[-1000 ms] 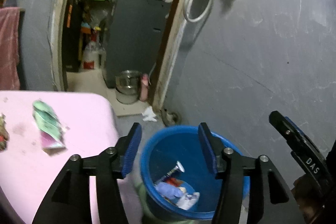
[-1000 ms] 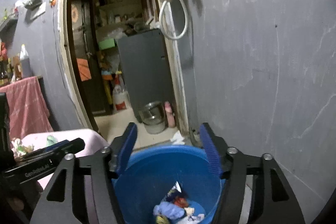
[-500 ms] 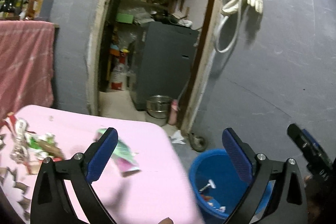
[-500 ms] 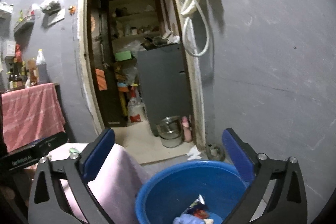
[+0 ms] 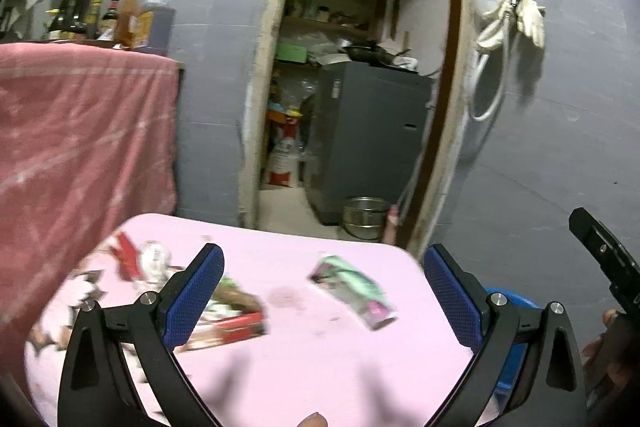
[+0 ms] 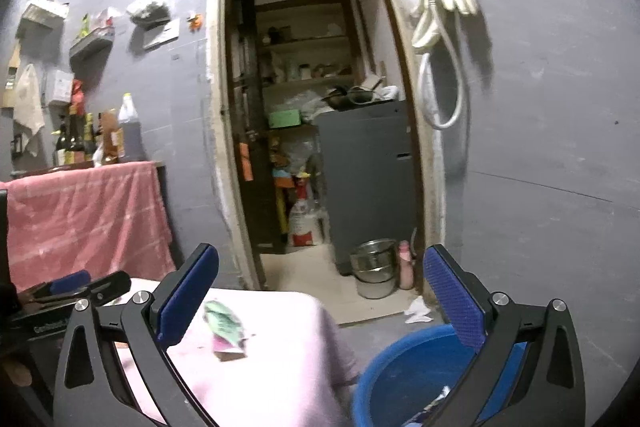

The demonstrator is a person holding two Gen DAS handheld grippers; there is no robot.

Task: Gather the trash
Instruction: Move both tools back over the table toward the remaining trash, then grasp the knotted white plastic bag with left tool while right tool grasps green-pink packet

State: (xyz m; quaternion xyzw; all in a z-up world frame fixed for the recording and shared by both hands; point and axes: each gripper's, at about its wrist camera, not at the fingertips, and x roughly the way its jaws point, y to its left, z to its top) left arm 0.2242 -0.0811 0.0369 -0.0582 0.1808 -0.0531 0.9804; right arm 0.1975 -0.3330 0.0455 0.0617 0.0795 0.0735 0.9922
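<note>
**Blue bin left behind, both grippers empty and back over the worktop**

Pink worktop [image 5: 304,355] now fills the left view; a second ago both cameras looked down into the blue bin [image 6: 404,371]. Both grippers have swung away from it and lifted a little.

Left gripper [image 5: 323,291]: fingers went from half-closed to spread wide, nothing between them. Right gripper [image 6: 320,293]: same, fingers wide, nothing held. Reads as a drop just finished, with both hands free for the next pick.

Bin sits on the floor just off the worktop's right edge, some scraps visible inside at the bottom of the right view.

Trash not yet collected, all on the worktop:
- green-pink wrapper [image 5: 354,291], lying flat, alone near the middle-right, ahead of the left gripper
- red box [image 5: 228,327], just beside the left finger [image 5: 192,303]
- loose pile of wrappers [image 5: 140,259] at the far left, blurred, can't separate the pieces

So the task looks partly done, several pieces to go. Green-pink wrapper seems the easiest next target: isolated, nearest the bin. It's thin and flat, so the fingers would likely need to come in low to catch an edge.
</note>
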